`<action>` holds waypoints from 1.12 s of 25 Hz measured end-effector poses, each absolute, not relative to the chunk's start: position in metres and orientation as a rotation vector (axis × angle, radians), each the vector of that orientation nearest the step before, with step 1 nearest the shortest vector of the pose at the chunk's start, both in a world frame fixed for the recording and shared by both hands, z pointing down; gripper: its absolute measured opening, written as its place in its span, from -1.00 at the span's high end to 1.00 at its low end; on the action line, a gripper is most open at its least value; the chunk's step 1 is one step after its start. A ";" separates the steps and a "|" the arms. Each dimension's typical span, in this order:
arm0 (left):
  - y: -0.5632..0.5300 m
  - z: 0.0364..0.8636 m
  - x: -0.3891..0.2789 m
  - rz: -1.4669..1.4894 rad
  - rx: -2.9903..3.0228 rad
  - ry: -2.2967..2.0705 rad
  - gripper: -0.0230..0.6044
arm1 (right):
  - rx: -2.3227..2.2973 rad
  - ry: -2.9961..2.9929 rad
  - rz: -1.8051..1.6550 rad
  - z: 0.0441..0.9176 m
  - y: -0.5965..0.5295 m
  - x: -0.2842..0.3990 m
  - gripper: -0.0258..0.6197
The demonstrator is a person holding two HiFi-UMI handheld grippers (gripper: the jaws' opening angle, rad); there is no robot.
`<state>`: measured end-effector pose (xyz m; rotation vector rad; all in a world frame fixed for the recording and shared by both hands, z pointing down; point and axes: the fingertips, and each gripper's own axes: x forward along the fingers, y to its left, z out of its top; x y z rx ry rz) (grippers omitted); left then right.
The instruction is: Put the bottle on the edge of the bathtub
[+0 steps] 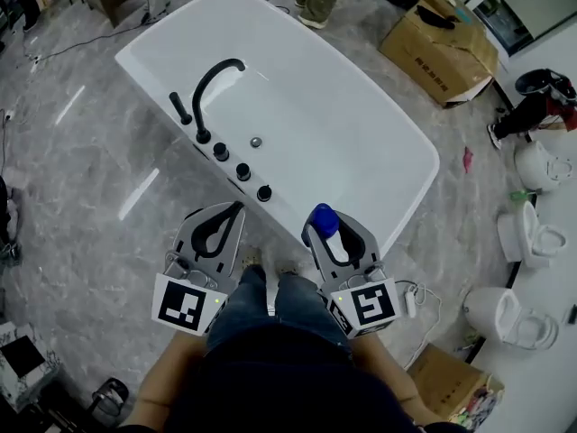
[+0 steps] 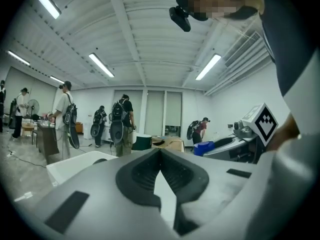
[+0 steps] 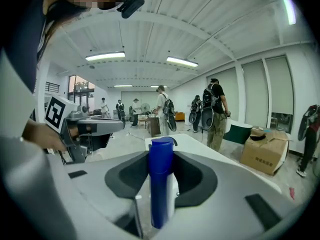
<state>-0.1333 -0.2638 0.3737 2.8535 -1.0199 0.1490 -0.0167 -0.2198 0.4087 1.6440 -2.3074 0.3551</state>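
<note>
A blue-capped bottle [image 3: 161, 184] is gripped by the right tool [image 1: 339, 234] — just beside the bathtub [image 1: 379, 152]; the left tool [image 1: 230, 215] is closed on nothing.

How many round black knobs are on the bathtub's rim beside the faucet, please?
3, in a row along the bathtub's near rim: first knob next to the faucet, middle knob, last knob.

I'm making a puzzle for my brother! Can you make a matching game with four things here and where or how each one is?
1. bottle
2. faucet
3. cardboard box
4. left gripper

A. on the floor beyond the bathtub
B. jaws shut, holding nothing
C. clamped in the right gripper
D. standing on the bathtub's rim

Pairs: 1-C, 2-D, 3-A, 4-B.
</note>
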 end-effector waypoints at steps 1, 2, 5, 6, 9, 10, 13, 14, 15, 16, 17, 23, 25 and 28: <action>-0.267 0.380 -0.130 0.164 2.855 -0.991 0.85 | 1.650 -2.289 0.378 0.416 -0.221 -0.015 0.42; -0.270 0.385 -0.127 0.176 2.854 -0.966 0.85 | 1.653 -2.273 0.402 0.423 -0.223 -0.014 0.42; -0.272 0.398 -0.118 0.191 2.840 -0.919 0.85 | 1.635 -2.232 0.464 0.447 -0.225 -0.008 0.42; -0.270 0.403 -0.116 0.200 2.835 -0.908 0.85 | 1.621 -2.219 0.477 0.456 -0.224 -0.006 0.42; -0.262 0.421 -0.106 0.250 2.816 -0.880 0.85 | 1.573 -2.191 0.500 0.481 -0.222 0.001 0.43; -0.260 0.427 -0.102 0.271 2.811 -0.873 0.85 | 1.556 -2.186 0.509 0.490 -0.222 0.003 0.43; -0.260 0.443 -0.094 0.324 2.782 -0.873 0.85 | 1.502 -2.161 0.544 0.517 -0.223 0.007 0.43; -0.261 0.447 -0.094 0.332 2.771 -0.876 0.85 | 1.482 -2.151 0.555 0.527 -0.224 0.007 0.43; -0.263 0.451 -0.094 0.339 2.766 -0.880 0.85 | 1.462 -2.141 0.565 0.538 -0.226 0.006 0.43; -0.264 0.455 -0.094 0.351 2.766 -0.883 0.85 | 1.442 -2.133 0.571 0.549 -0.228 0.004 0.43; -0.265 0.460 -0.095 0.366 2.767 -0.884 0.85 | 1.420 -2.126 0.573 0.559 -0.229 0.003 0.43; -0.267 0.492 -0.090 0.489 2.732 -0.870 0.85 | 1.291 -2.071 0.567 0.618 -0.241 0.005 0.44; -0.269 0.501 -0.088 0.518 2.721 -0.870 0.85 | 1.257 -2.057 0.563 0.632 -0.247 0.005 0.44; -0.269 0.518 -0.084 0.562 2.702 -0.871 0.85 | 1.203 -2.052 0.568 0.651 -0.252 0.006 0.44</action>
